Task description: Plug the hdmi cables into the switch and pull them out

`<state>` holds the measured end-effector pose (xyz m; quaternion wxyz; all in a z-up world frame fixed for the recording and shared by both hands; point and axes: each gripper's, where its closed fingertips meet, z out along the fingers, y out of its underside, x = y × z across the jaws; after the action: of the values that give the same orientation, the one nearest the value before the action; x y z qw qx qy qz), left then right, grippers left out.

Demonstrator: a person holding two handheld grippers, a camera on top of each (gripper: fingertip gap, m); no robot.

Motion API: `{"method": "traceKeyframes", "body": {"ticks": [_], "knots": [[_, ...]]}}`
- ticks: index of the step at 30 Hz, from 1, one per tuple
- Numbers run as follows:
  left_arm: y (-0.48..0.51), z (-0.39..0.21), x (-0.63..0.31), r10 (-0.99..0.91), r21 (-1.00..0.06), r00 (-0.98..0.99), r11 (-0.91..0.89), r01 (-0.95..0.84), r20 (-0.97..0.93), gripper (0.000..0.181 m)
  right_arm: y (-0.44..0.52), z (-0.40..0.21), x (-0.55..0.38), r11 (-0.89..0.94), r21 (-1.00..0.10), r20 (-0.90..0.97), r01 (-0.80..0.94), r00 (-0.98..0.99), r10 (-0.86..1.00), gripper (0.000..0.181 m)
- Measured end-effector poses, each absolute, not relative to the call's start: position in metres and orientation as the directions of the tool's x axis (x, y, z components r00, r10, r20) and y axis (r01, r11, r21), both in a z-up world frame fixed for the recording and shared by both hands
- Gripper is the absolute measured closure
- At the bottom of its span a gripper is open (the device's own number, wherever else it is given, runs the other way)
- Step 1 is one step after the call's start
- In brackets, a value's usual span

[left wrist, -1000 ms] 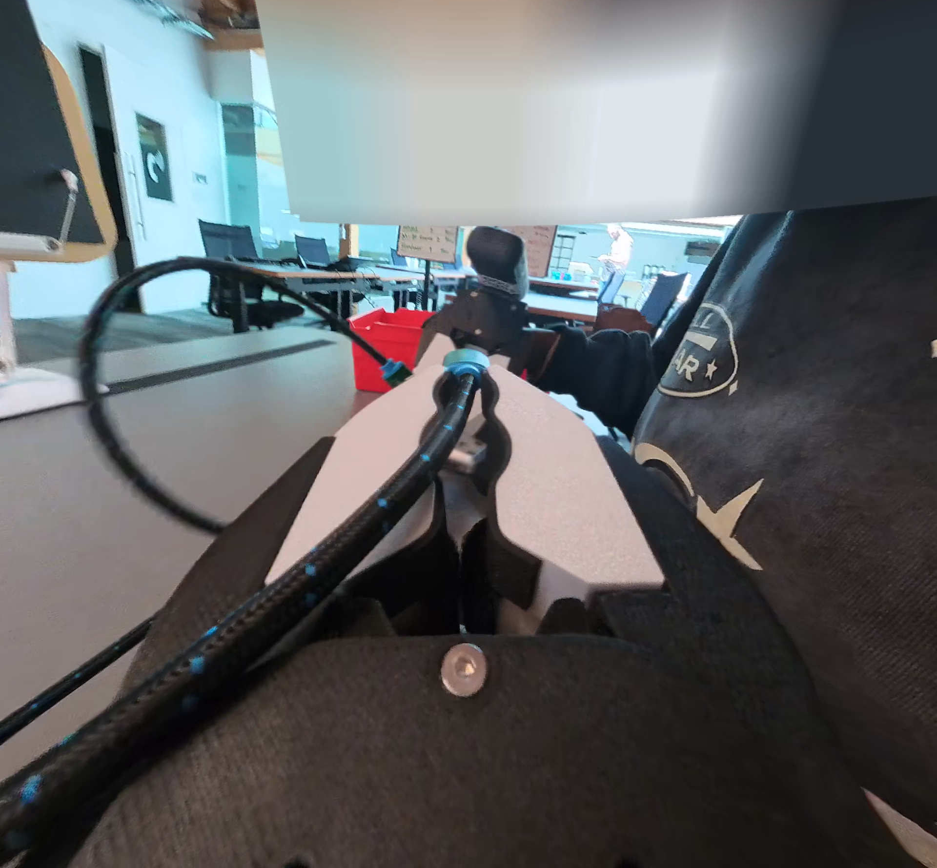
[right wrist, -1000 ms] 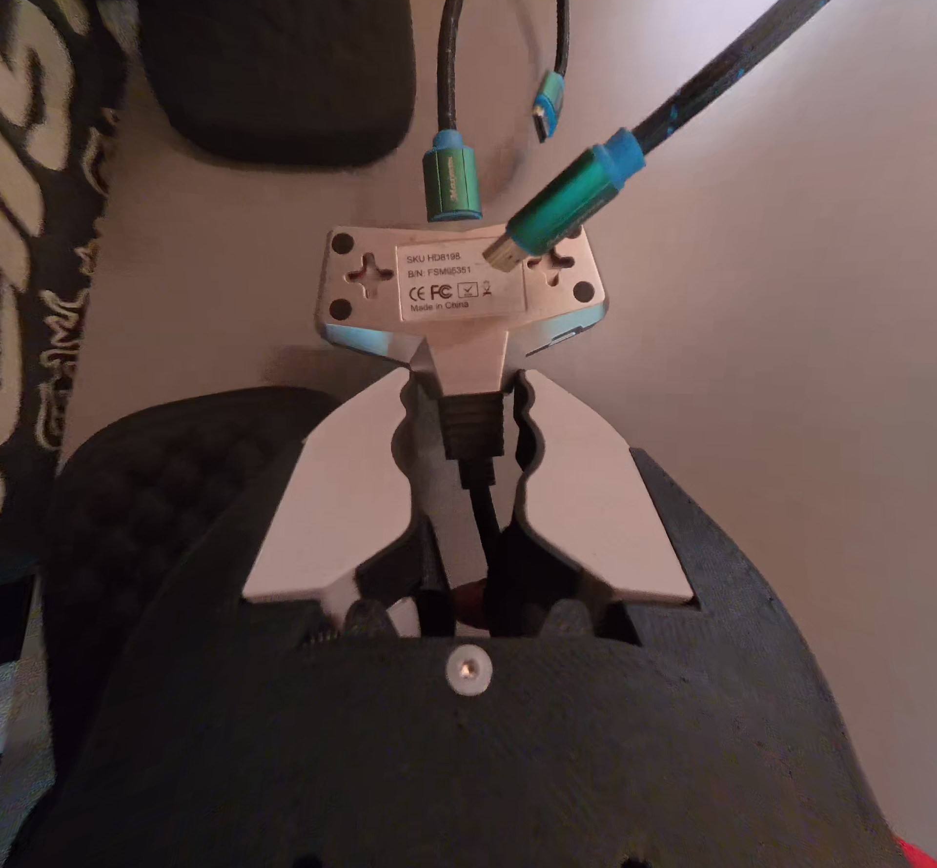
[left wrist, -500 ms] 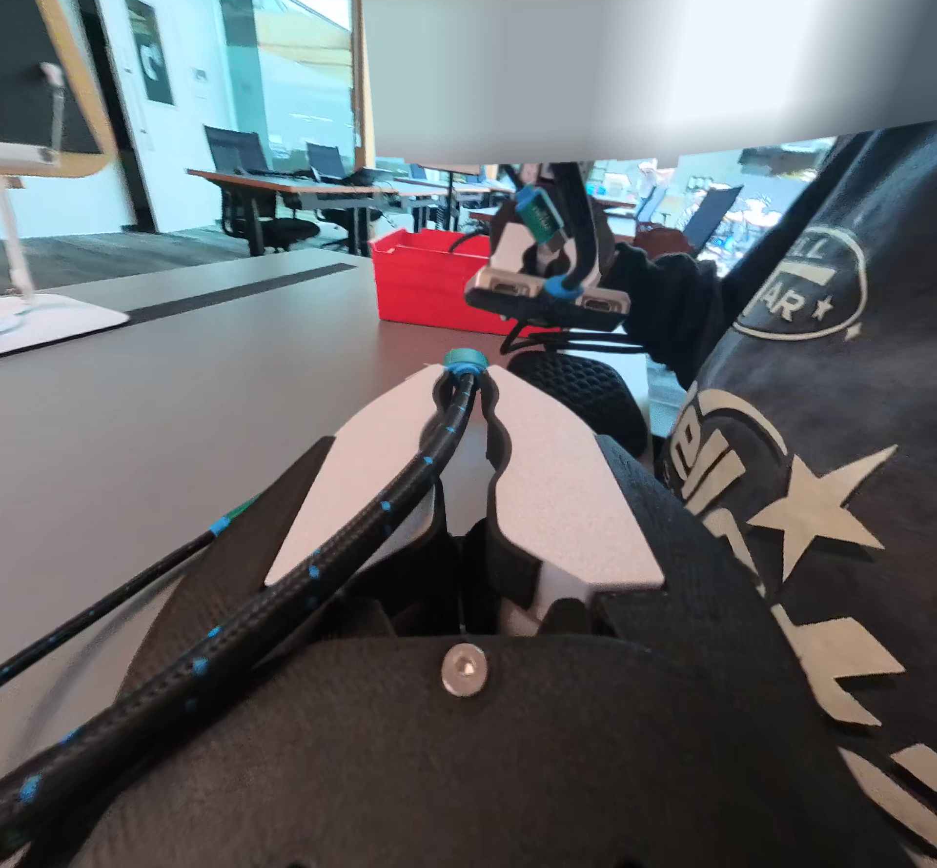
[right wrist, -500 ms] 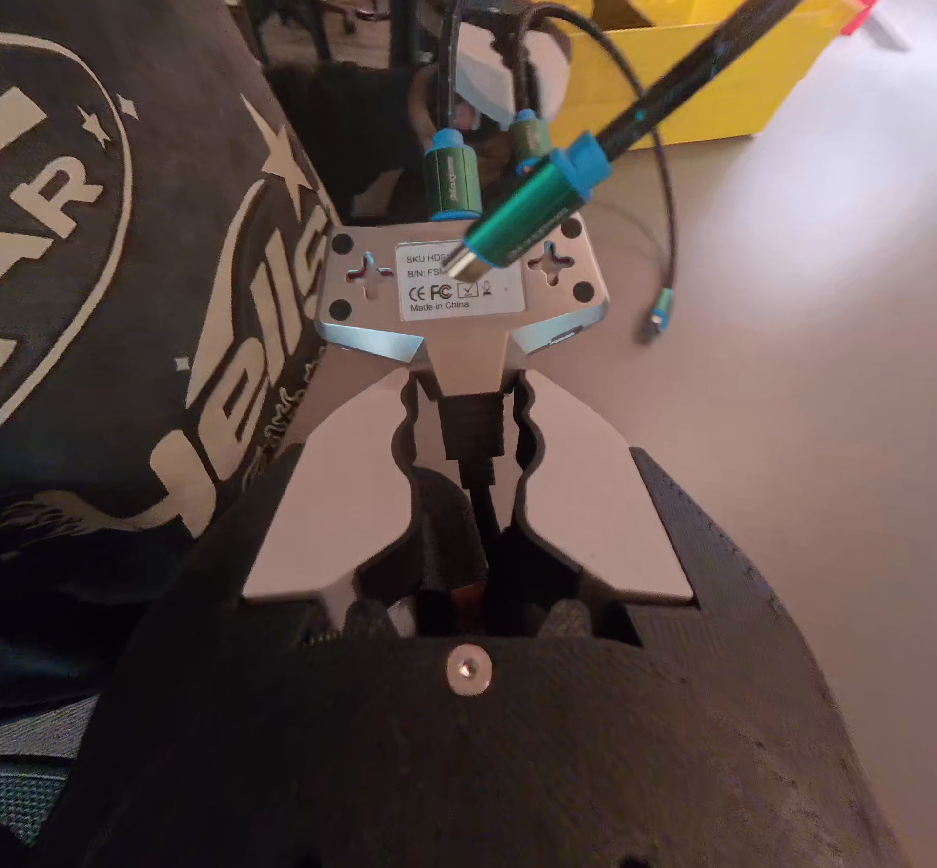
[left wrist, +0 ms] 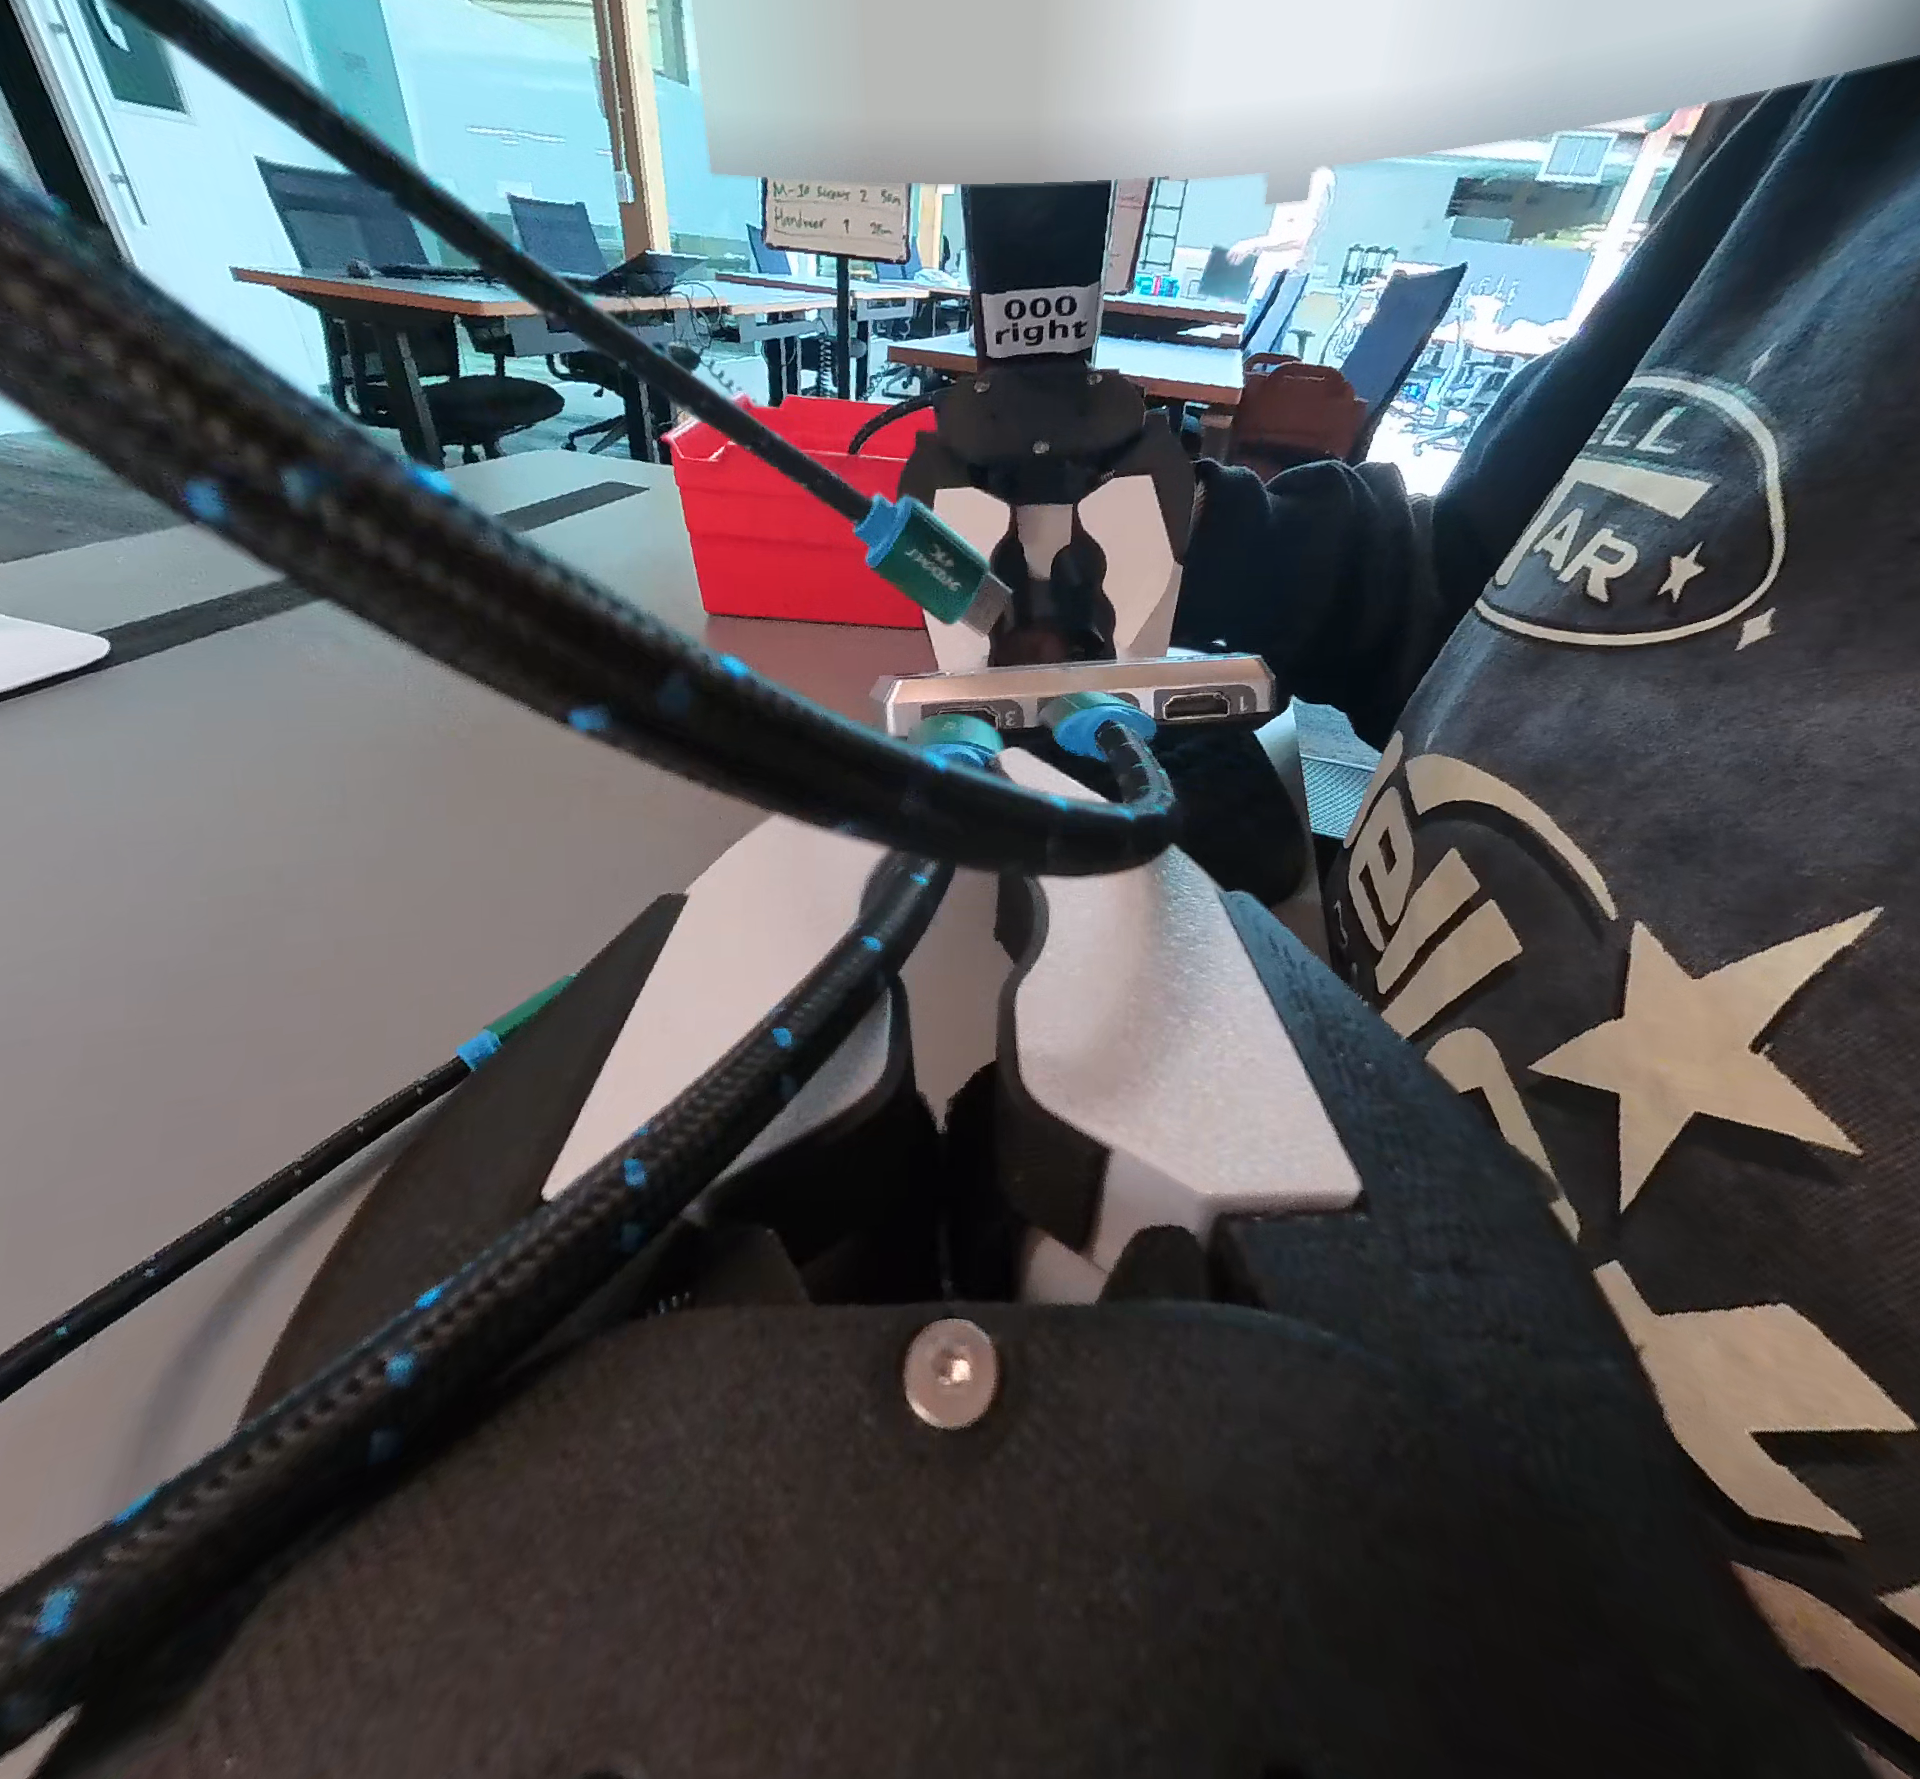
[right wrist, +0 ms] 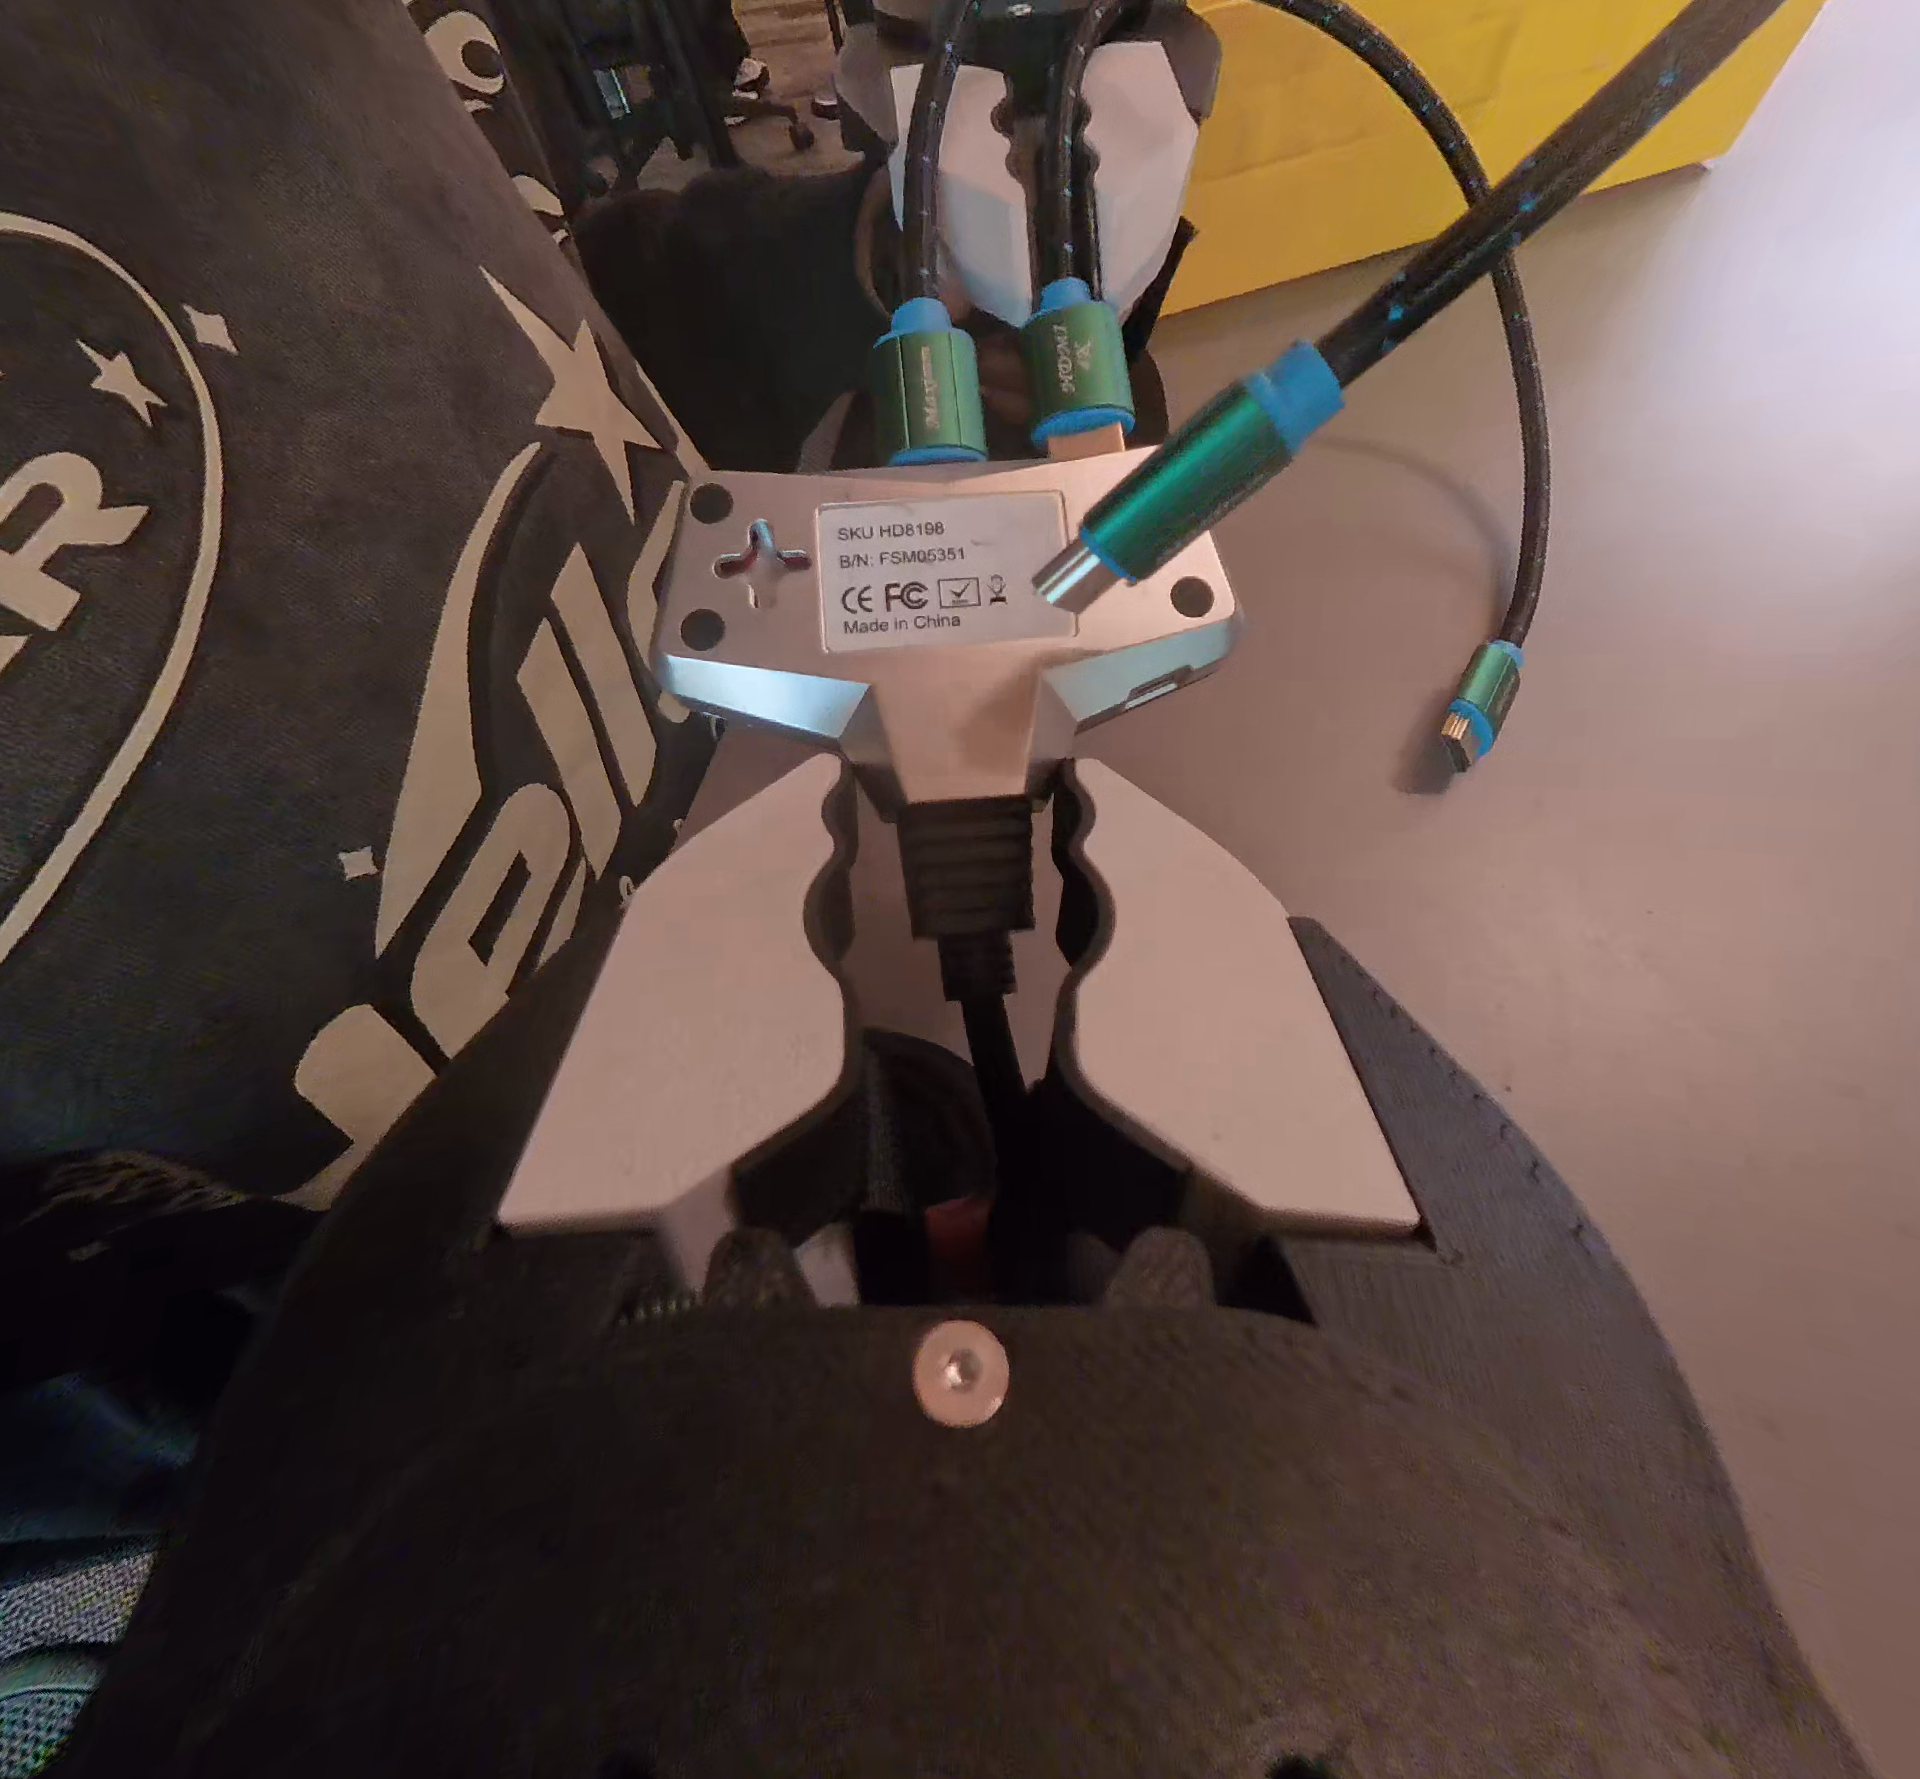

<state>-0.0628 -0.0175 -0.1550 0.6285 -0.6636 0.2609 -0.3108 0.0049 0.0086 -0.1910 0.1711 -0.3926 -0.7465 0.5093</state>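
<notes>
My right gripper (right wrist: 961,779) is shut on the neck of the silver switch (right wrist: 945,659) and holds it up, label side toward me. My left gripper (left wrist: 977,862) is shut on a green hdmi plug (left wrist: 961,750) with a black braided cable. The plug is at the switch's (left wrist: 1075,690) outer port. Its gold tip still shows in the right wrist view (right wrist: 1075,379). A second green plug (right wrist: 928,399) sits in the middle port. A third plug (right wrist: 1174,493) hangs loose over the switch. The other outer port (left wrist: 1195,706) is empty.
A small connector (right wrist: 1481,701) lies on the grey table (left wrist: 260,846). A yellow bin (right wrist: 1455,67) and a red bin (left wrist: 769,534) stand behind. A person's dark printed shirt (left wrist: 1662,794) is close beside both grippers. Loose cable loops cross in front of the left gripper.
My left gripper has carried its plug across to the switch and set it at the port beside the seated plug. My right gripper has tilted the switch up off the table.
</notes>
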Motion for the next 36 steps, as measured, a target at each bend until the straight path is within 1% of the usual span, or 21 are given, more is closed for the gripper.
{"method": "traceKeyframes", "body": {"ticks": [4, 10, 16, 27, 31, 33, 36], "knots": [[-0.017, -0.156, -0.063, -0.735, -0.994, 0.669, -0.093, 0.06, 0.109, 0.171, 0.01, -0.193, 0.003, 0.177, -0.891, -0.14, 0.418, -0.624, 0.769, 0.145], [-0.015, -0.156, -0.065, -0.72, -0.97, 0.649, -0.187, 0.157, 0.244, 0.172, 0.012, -0.196, 0.002, 0.203, -0.88, -0.114, 0.43, -0.605, 0.788, 0.145], [-0.015, -0.158, -0.066, -0.708, -0.974, 0.67, -0.181, 0.137, 0.225, 0.171, 0.01, -0.198, 0.001, 0.209, -0.873, -0.118, 0.441, -0.606, 0.787, 0.145], [-0.017, -0.158, -0.068, -0.711, -0.969, 0.658, -0.19, 0.159, 0.248, 0.171, 0.003, -0.2, 0.001, 0.202, -0.866, -0.147, 0.457, -0.619, 0.771, 0.145], [-0.018, -0.16, -0.069, -0.714, -0.97, 0.66, -0.217, 0.108, 0.233, 0.171, 0.002, -0.201, 0.001, 0.205, -0.867, -0.146, 0.455, -0.624, 0.767, 0.145], [-0.018, -0.16, -0.07, -0.713, -0.971, 0.662, -0.213, 0.106, 0.229, 0.171, 0.003, -0.2, 0.0, 0.189, -0.875, -0.151, 0.446, -0.622, 0.769, 0.145], [-0.019, -0.154, -0.074, -0.709, -0.968, 0.659, -0.199, 0.155, 0.252, 0.171, 0.003, -0.189, 0.0, 0.111, -0.911, -0.178, 0.396, -0.623, 0.762, 0.145]]}}
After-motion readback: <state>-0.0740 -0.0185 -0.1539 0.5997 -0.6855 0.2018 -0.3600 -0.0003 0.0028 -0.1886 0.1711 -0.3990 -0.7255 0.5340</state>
